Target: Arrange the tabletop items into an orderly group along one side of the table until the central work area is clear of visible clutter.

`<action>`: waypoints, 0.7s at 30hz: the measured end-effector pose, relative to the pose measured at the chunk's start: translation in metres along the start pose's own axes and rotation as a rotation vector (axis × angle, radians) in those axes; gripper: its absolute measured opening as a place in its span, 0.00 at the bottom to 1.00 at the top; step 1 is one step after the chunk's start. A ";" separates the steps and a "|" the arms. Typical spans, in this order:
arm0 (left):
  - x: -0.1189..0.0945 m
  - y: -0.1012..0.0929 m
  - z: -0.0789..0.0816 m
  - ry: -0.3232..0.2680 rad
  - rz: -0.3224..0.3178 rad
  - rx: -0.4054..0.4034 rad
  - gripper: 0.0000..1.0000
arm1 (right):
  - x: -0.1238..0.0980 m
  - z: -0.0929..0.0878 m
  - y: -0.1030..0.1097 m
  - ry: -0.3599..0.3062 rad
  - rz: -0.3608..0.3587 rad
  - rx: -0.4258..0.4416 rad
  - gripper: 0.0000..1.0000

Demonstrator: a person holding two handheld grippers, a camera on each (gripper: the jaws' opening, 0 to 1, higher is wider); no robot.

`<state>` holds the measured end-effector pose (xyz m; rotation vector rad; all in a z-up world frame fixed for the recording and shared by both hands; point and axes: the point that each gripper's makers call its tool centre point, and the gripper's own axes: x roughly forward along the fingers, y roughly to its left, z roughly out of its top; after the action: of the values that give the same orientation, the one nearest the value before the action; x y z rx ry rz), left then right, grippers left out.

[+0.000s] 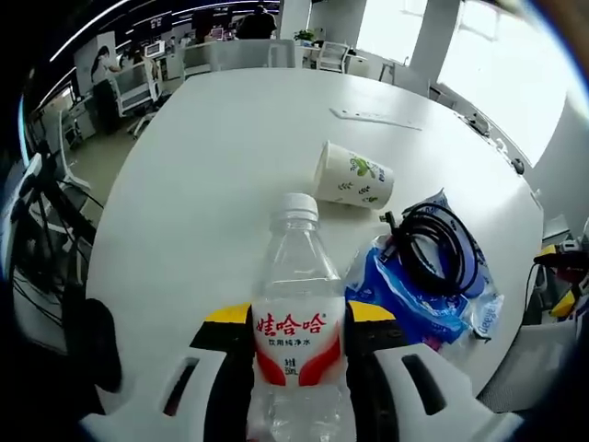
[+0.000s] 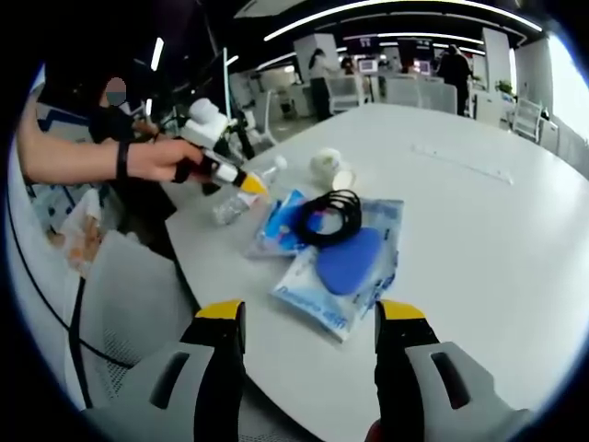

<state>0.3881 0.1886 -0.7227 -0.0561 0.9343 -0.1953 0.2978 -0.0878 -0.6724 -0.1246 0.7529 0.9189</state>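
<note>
Left gripper [image 1: 299,345] clamps a water bottle [image 1: 296,313] near the table [image 1: 212,184] edge; right gripper [image 2: 311,318] hangs released before a bag [image 2: 345,262].

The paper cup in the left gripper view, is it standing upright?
No, the paper cup lies on its side on the white table.

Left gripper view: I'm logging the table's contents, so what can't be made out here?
- Bottle: its base is cut off by the bottom edge.
- Blue packs: partly covered by the black cable; print too small to read.
- Cup: lies on its side; inside hidden.
</note>
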 end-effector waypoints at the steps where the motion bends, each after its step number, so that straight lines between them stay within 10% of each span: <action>1: -0.002 0.000 0.000 -0.002 -0.001 0.001 0.37 | 0.000 0.000 0.001 -0.001 0.001 0.001 0.55; 21: -0.024 0.002 0.007 -0.059 0.023 0.022 0.37 | 0.000 -0.001 0.002 -0.010 0.002 0.001 0.55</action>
<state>0.3803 0.1951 -0.6994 -0.0304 0.8733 -0.1812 0.2955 -0.0867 -0.6730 -0.1182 0.7448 0.9201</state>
